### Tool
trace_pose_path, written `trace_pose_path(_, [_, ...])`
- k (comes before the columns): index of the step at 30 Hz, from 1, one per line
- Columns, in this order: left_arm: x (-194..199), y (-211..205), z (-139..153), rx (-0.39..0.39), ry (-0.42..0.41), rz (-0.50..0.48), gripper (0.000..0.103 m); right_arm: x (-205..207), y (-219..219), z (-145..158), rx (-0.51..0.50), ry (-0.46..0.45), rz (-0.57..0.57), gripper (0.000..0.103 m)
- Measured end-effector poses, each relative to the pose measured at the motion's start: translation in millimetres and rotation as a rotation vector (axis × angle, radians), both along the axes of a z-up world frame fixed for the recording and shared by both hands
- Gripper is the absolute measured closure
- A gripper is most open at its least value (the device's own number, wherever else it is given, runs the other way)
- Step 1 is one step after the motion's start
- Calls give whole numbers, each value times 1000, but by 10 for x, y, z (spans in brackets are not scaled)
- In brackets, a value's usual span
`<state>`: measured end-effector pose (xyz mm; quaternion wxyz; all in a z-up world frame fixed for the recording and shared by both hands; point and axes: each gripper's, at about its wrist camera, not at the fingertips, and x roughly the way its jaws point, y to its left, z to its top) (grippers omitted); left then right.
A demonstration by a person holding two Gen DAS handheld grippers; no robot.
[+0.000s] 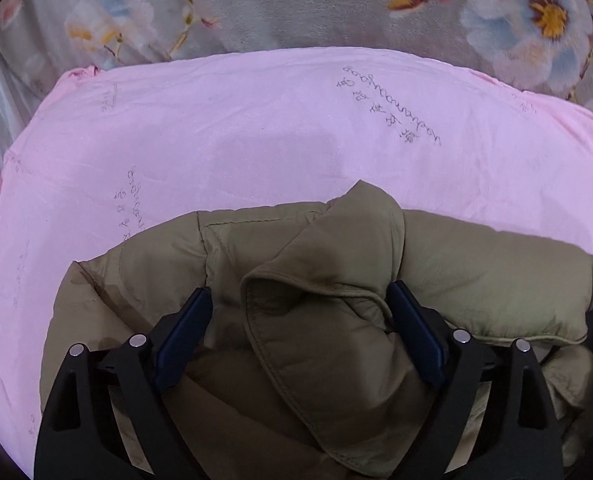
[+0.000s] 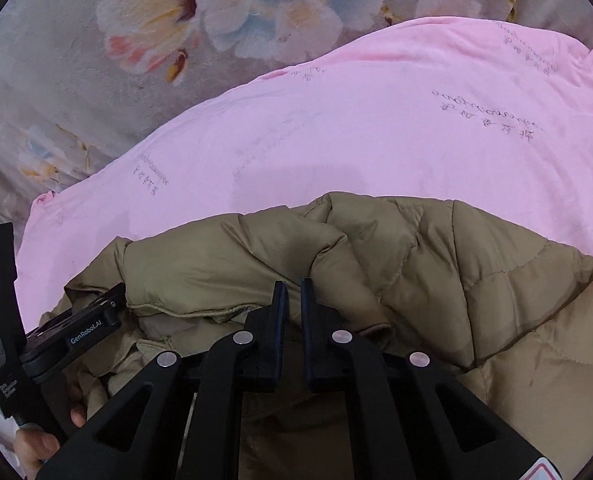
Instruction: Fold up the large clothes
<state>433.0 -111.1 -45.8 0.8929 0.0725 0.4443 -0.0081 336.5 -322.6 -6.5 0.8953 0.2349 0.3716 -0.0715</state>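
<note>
An olive puffer jacket [image 1: 328, 272] lies bunched on a pink sheet [image 1: 224, 140]. My left gripper [image 1: 300, 300] is open, its fingers standing on either side of a raised fold or hood of the jacket without closing on it. In the right wrist view the jacket [image 2: 476, 280] fills the lower half, on the pink sheet [image 2: 376, 128]. My right gripper [image 2: 293, 292] is nearly shut with a narrow gap; its tips rest against the jacket's folded edge and I cannot see fabric pinched between them. The left gripper's body [image 2: 76, 332] shows at the lower left.
A grey floral blanket [image 1: 296, 4] lies beyond the pink sheet and also shows in the right wrist view [image 2: 96, 60]. A hand [image 2: 36, 444] holds the left gripper's handle at the bottom left.
</note>
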Motion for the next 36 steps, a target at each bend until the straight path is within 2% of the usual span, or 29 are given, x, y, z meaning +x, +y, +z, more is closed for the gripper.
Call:
trace_pose_path(7, [-5,-53,-32,38,-42,6,13,79,174,9,-157,16,-17,100])
trace_pose_path(30, [-22,-106,-47,72,-61,7,13,153,290,6,-263,41,-18,99])
trace_pose_path(36, [-37,-159,-44,123,-76,14,11,162,312,5,-288,47,-19,99])
